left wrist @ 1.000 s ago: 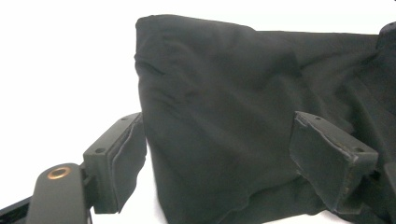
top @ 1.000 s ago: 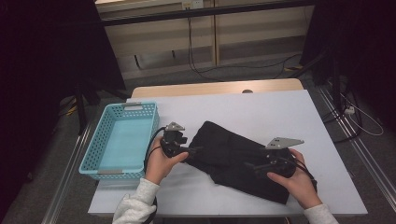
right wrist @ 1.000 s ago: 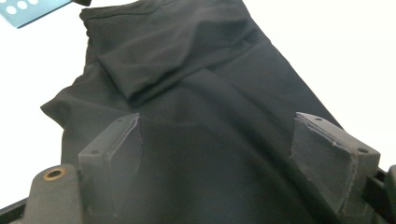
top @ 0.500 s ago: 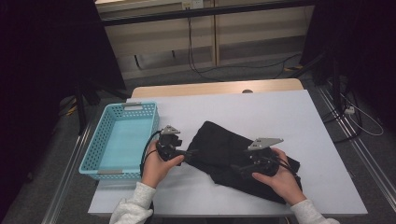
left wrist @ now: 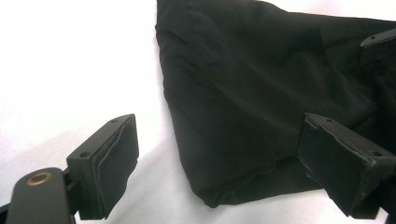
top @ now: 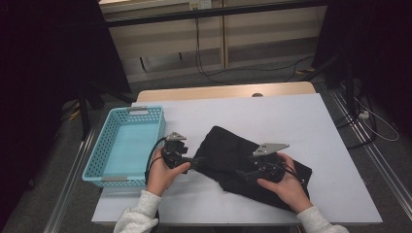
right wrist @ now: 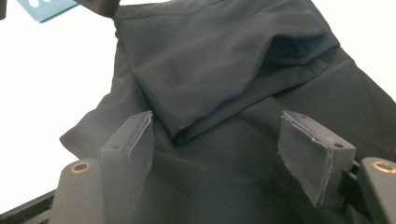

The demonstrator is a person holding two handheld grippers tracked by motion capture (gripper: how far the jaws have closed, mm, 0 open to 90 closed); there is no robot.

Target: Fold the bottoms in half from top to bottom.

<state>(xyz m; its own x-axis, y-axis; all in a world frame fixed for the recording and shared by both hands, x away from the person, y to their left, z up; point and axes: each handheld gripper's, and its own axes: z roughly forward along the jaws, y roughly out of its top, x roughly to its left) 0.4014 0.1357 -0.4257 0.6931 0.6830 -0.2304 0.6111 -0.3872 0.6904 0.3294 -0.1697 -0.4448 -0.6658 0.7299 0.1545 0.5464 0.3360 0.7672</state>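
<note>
Black garment [top: 252,165] lies on the tabletop [top: 301,116] just right of the blue basket [top: 127,145]. Left hand-held gripper [left wrist: 219,154] has just been opening around a corner; right hand-held gripper [right wrist: 215,154] closing over a fold, not yet pinching. Risk: thin cloth slipping free.

Bare table [top: 272,114] beyond black cloth [top: 233,150]; basket [top: 127,145] blocking left.

Near edge of the black cloth [top: 252,165] under the right hand [top: 286,187] (fold beneath unseen)
</note>
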